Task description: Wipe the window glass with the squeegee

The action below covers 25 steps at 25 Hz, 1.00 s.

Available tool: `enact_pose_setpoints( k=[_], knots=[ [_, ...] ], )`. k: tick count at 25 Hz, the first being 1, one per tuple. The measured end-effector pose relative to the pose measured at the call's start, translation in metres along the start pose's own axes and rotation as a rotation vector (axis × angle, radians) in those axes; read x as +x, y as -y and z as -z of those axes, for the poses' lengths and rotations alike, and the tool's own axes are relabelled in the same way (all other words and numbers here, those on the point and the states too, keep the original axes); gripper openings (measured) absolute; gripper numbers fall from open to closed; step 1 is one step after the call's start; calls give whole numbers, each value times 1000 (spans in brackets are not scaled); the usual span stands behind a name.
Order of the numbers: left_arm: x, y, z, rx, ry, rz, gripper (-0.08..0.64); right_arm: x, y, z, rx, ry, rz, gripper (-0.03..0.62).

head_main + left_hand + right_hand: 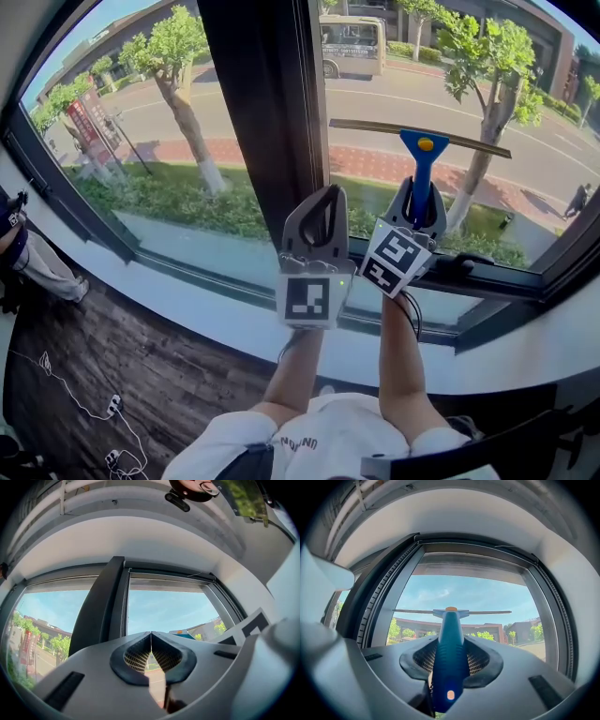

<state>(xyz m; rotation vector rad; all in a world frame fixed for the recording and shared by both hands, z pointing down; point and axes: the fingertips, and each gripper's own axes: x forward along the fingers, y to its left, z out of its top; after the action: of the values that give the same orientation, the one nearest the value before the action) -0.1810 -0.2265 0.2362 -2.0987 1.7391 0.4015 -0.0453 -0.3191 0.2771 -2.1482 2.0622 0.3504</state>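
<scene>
Squeegee (424, 161) clamped by blue handle in your right gripper (419, 208), blade level across right pane of window glass (394, 89). Your left gripper (316, 217) closed, holding nothing, beside dark mullion (267, 103).

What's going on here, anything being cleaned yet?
A person stands at a large window with a gripper in each hand. The right gripper has its jaws closed on the handle of a blue plastic squeegee, whose long blade is held level up at the right-hand glass pane; whether it touches the glass can't be told. The left gripper is shut and empty, raised in front of the dark vertical frame post.
</scene>
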Motion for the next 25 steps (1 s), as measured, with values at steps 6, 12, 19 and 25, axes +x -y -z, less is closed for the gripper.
enact_pose_setpoints(
  k=[6, 12, 19, 25],
  knots=[
    [1, 1, 4, -7, -10, 4, 5, -5, -1, 14, -5, -31, 0, 137],
    [-1, -1, 13, -10, -35, 0, 5, -12, 0, 29, -9, -60, 1, 137],
    [-2, -1, 18, -10, -48, 3, 5, -18, 0, 46, -11, -96, -1, 137],
    [-3, 3, 21, -14, -57, 15, 5, -23, -1, 57, -18, -122, 2, 137]
  ],
)
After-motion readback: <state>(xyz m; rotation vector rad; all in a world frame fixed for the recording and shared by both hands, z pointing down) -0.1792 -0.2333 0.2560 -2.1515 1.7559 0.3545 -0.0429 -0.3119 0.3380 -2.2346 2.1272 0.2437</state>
